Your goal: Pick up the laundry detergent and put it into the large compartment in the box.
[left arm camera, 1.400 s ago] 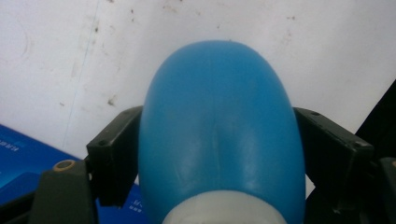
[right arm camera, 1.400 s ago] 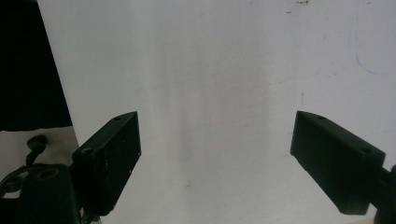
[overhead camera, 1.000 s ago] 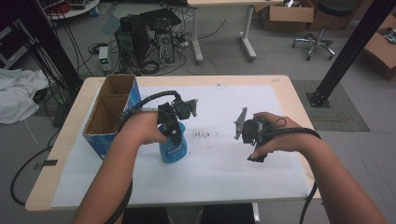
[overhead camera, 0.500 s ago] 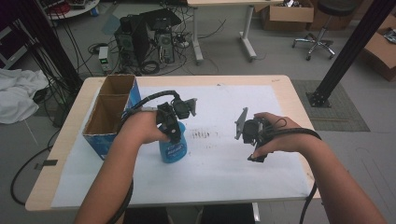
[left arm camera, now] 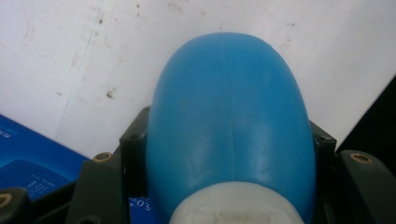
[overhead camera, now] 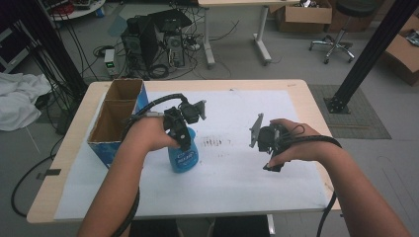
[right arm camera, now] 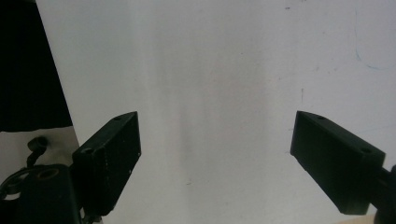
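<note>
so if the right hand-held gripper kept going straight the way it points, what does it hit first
Most likely the white paper sheet covering the table. The right hand-held gripper is open with nothing between its jaws, and its own view looks straight onto bare paper, though the depth is hard to judge.

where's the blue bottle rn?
High view: the blue bottle stands on the white paper, left of centre, beside the cardboard box, clamped in the left gripper.
</note>
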